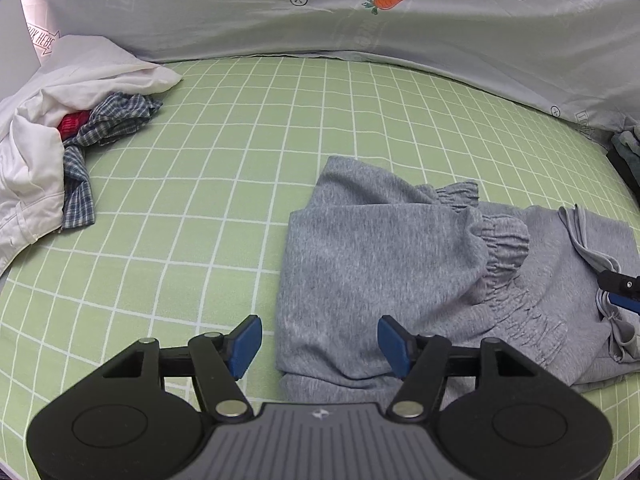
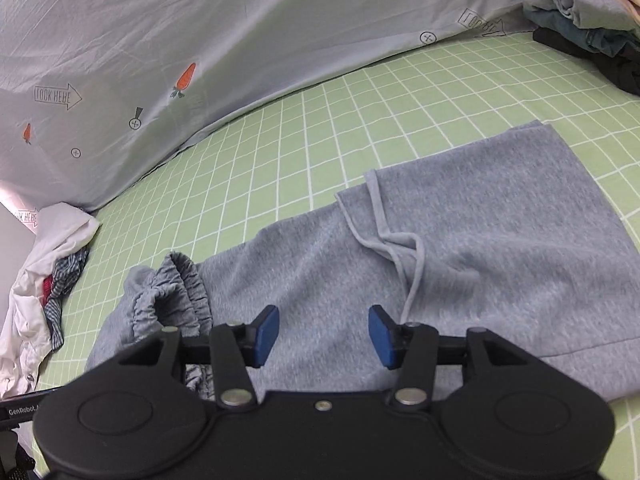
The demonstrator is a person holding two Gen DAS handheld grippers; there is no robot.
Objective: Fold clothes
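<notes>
Grey sweatpants (image 1: 380, 248) lie partly folded on the green checked bed sheet (image 1: 200, 160), with the gathered elastic cuffs (image 1: 504, 240) bunched on top near the middle. My left gripper (image 1: 320, 340) hovers open over the pants' left edge, its blue pads clear of the cloth. In the right wrist view the pants (image 2: 500, 240) spread out flat to the right, a hemmed flap lying across them and the cuffs (image 2: 176, 288) at the left. My right gripper (image 2: 323, 332) stands open above the cloth and holds nothing. Its tip (image 1: 620, 292) shows at the right edge of the left wrist view.
A heap of unfolded clothes lies at the left: a white garment (image 1: 80, 76), a plaid shirt (image 1: 116, 120) and something red. A stack of folded clothes (image 2: 580, 12) sits at the far right. A pale carrot-print sheet (image 1: 360, 20) hangs along the back.
</notes>
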